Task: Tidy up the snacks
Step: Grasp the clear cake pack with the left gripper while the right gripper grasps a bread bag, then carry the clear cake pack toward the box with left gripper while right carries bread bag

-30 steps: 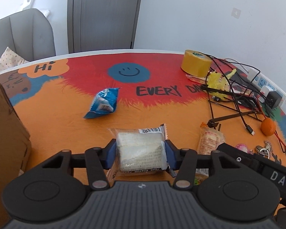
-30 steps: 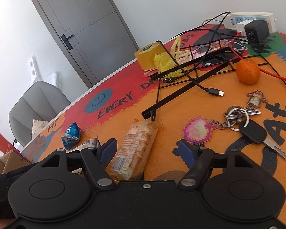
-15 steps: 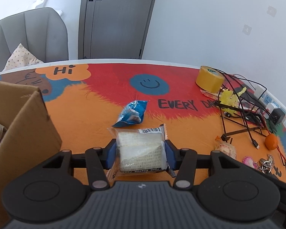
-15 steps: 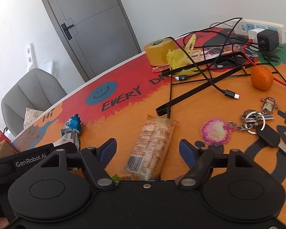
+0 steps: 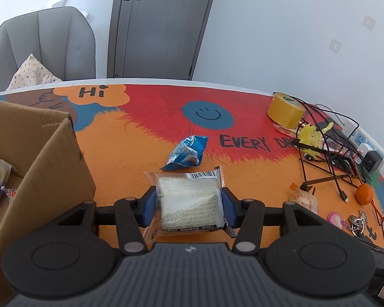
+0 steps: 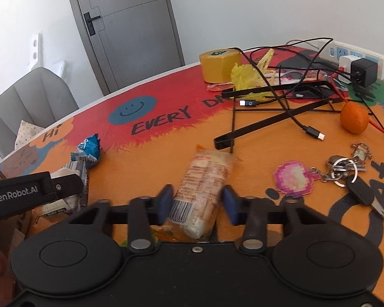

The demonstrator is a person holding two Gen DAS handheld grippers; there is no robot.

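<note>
My left gripper (image 5: 189,204) is shut on a clear-wrapped white cake packet (image 5: 189,199) and holds it above the table, just right of the open cardboard box (image 5: 38,158). A blue snack bag (image 5: 188,151) lies on the table beyond it, also in the right wrist view (image 6: 89,148). My right gripper (image 6: 198,204) has its blue pads on both sides of a long orange-printed biscuit packet (image 6: 204,184) that lies on the table; the jaws are closing, with small gaps still showing at the pads. The left gripper and its packet (image 6: 61,181) show at the left of the right wrist view.
At the right stand a yellow tape roll (image 6: 219,62), a black wire stand (image 6: 268,107) with cables, a power strip (image 6: 358,56), an orange (image 6: 354,117) and keys with a pink charm (image 6: 294,176). A grey chair (image 5: 43,46) stands behind the table.
My left gripper has lifted and moved left with the cake packet, toward the box. My right gripper has narrowed its jaws around the biscuit packet.
</note>
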